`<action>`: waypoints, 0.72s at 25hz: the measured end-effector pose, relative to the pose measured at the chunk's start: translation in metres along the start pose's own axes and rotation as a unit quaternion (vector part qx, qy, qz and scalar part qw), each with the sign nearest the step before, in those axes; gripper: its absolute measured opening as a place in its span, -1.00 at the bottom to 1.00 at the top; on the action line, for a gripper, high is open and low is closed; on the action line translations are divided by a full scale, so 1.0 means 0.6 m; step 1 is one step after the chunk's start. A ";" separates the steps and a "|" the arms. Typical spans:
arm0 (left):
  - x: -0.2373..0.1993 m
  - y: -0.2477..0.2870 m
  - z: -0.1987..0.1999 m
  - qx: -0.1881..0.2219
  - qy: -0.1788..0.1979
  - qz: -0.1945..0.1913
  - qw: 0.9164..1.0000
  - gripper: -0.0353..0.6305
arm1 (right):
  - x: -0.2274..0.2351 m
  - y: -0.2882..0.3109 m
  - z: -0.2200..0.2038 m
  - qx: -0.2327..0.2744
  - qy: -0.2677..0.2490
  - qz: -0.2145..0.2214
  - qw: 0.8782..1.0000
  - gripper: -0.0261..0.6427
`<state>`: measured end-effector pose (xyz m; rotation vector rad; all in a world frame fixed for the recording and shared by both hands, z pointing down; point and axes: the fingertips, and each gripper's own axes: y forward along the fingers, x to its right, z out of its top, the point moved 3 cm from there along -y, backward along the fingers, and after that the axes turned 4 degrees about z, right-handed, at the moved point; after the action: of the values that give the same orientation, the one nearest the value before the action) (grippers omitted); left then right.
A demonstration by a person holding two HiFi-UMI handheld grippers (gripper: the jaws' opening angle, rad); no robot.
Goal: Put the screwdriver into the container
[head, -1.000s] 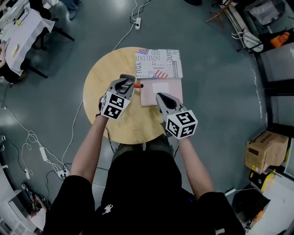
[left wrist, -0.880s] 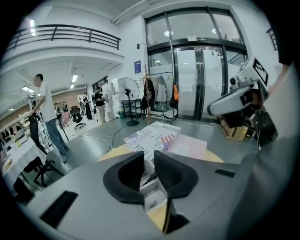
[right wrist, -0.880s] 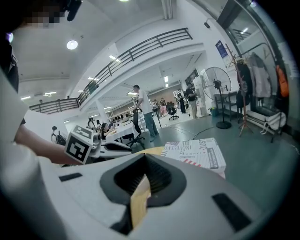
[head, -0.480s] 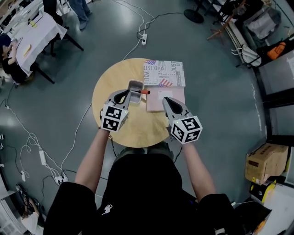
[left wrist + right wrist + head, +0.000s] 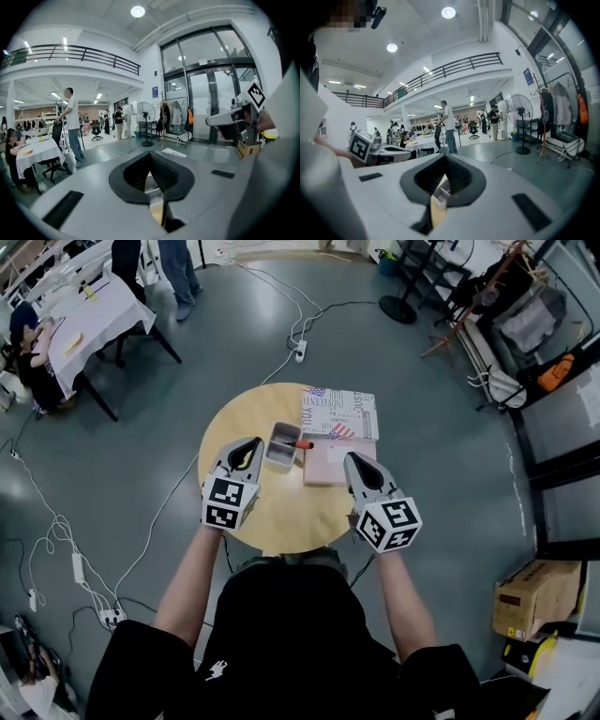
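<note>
Over the table [image 5: 281, 510], arms [image 5: 187, 573] outstretched — left tongs [image 5: 250, 442], right tongs [image 5: 352, 458] both clenched, empty.

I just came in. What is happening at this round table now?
A person stands over a round table with a tool in each hand. The screwdriver lies in the grey container, its red handle over the right rim. The left tool is shut and empty, just left of the container and apart from it. The right tool is shut and empty too, at the right edge of a pink box. The placing looks done.
</note>
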<state>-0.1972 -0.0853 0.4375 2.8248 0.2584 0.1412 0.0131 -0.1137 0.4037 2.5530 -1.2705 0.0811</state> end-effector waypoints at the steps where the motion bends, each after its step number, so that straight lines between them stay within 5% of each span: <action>1: -0.002 -0.008 0.006 0.008 0.000 0.003 1.000 -0.89 | -0.003 -0.006 0.008 0.006 -0.003 -0.003 1.000 -0.92; 18: 0.013 -0.109 0.066 0.080 -0.003 0.030 0.996 -0.89 | -0.042 -0.066 0.065 0.048 -0.025 -0.004 0.999 -0.92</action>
<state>-0.1951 -0.0339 0.3804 2.9921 0.1909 0.1317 0.0262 -0.0823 0.3530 2.6556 -1.3052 0.0798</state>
